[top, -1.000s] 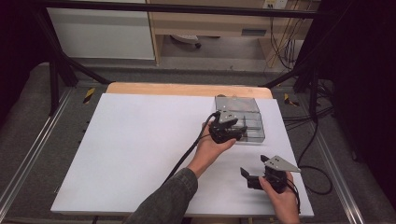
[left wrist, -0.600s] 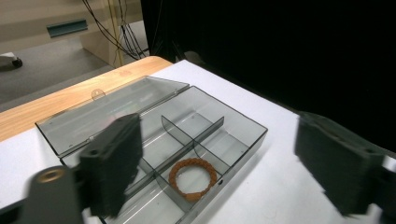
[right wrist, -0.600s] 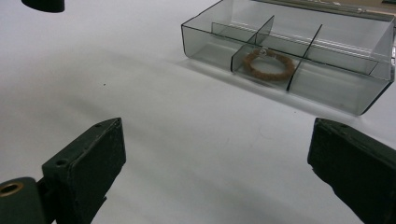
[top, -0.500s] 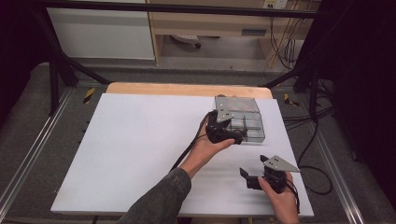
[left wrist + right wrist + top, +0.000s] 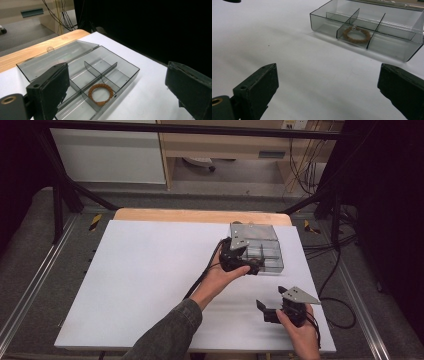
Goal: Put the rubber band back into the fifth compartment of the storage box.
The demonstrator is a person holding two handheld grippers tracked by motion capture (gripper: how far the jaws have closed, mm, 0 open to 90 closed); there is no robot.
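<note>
White sheet [image 5: 150, 285] over a wooden table [image 5: 200, 215], grey floor and metal rails around it, pale cabinets and hanging cables behind, dark surroundings to the right. Toward the far right of the sheet, a smoky clear plastic box [image 5: 272, 265] with its lid [image 5: 57, 53] folded back flat, divided into compartments. In one middle compartment, on the side nearer the person, a brown braided ring [image 5: 101, 93], lying flat; other compartments bare. No readable writing anywhere. Left gripper [image 5: 252, 265] held just above the box's near edge, jaws spread wide, gripping nothing. Right gripper [image 5: 267, 312] low over the sheet near the front right corner, well apart from the box, jaws likewise wide and holding nothing.
</note>
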